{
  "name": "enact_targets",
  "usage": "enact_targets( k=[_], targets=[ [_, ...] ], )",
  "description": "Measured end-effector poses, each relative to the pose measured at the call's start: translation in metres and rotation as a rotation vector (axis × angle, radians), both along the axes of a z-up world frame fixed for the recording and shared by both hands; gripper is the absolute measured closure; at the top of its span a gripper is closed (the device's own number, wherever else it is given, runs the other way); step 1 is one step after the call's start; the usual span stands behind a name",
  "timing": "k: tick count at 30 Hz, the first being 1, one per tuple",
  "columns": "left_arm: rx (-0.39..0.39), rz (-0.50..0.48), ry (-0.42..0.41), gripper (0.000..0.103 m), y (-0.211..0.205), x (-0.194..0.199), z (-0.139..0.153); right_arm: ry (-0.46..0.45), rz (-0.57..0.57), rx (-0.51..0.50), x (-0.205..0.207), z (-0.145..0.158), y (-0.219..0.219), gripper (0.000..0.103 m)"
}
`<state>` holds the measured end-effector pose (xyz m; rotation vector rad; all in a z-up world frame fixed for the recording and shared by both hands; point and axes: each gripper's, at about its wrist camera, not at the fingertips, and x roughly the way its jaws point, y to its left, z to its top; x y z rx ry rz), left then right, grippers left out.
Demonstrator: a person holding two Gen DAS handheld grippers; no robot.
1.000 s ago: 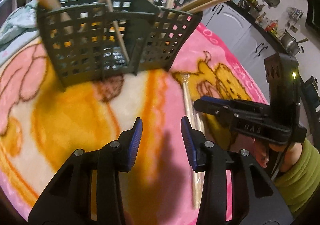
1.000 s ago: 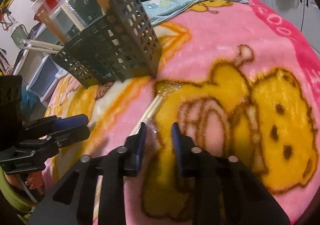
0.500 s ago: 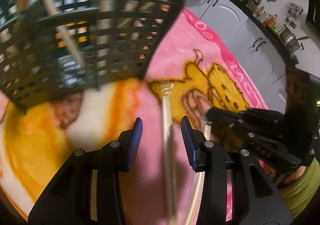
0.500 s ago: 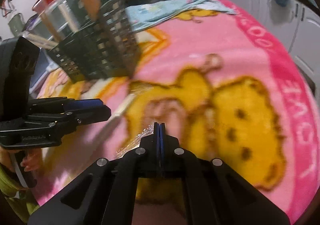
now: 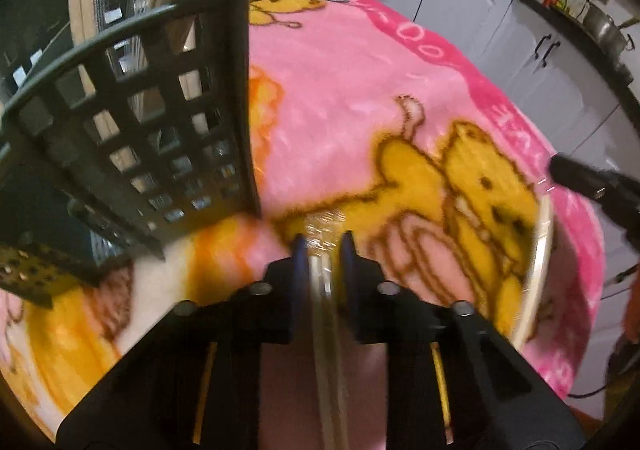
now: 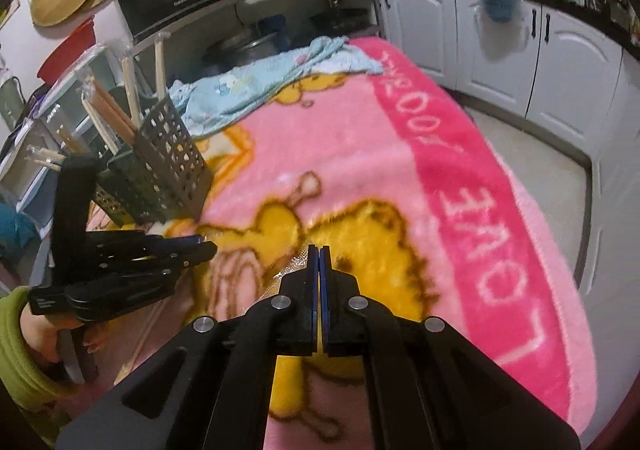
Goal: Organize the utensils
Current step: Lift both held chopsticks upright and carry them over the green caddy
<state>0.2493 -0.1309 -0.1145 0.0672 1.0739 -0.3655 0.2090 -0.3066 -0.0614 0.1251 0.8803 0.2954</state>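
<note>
Two tools now grip one wrapped utensil: my left tool point(image 5: 323, 246) has narrowed around the plastic-sleeved chopstick pair point(image 5: 325, 290), blue pads close against the sleeve on either side, and my right tool point(image 6: 319, 256) is pressed fully together with crinkled wrapper point(image 6: 294, 264) showing just left of its tips. Half a second ago the left pads stood wide apart, the sleeved sticks only passing between them; a full second ago the right tool was also spread and the utensil lay flat on the pink cartoon blanket point(image 6: 360, 154). Since then the left tool has swung rightwards, so the dark slotted utensil caddy point(image 5: 152, 138) has slid to the left edge of its view, very near but not touching. In the right wrist view the left tool point(image 6: 192, 250) sits just beside the caddy point(image 6: 172, 166), which already holds several wrapped sticks point(image 6: 128, 90) upright. Judgement: the pickup looks shared between both tools, one end each, and the step remaining is raising the sleeve and dropping it into a caddy compartment. Motion blur in the left view; I cannot tell whether the sticks have fully left the blanket.
</note>
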Motion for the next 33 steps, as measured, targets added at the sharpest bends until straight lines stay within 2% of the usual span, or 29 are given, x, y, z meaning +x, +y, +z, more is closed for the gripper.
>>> enact_targets(
  k=[5, 8, 12, 17, 25, 33],
  targets=[
    [-0.036, 0.0, 0.018, 0.097, 0.007, 0.0, 0.005, -0.073, -0.011, -0.005, -0.007, 0.026, 0.0, 0.102],
    [-0.098, 0.002, 0.003, 0.097, 0.017, -0.005, 0.019, -0.118, -0.007, -0.004, -0.012, 0.042, 0.002, 0.102],
    [-0.189, -0.009, -0.059, 0.097, 0.031, -0.024, 0.051, -0.175, 0.008, 0.004, -0.019, 0.064, 0.011, 0.102],
    [-0.252, -0.016, -0.151, 0.098, 0.046, -0.044, 0.092, -0.236, 0.061, -0.008, -0.032, 0.085, 0.032, 0.102],
    [-0.316, 0.02, -0.283, 0.1, 0.078, -0.066, 0.14, -0.31, 0.16, -0.006, -0.051, 0.113, 0.07, 0.102],
    [-0.344, 0.063, -0.351, 0.101, 0.107, -0.08, 0.168, -0.354, 0.234, -0.008, -0.064, 0.13, 0.098, 0.102]
  ],
)
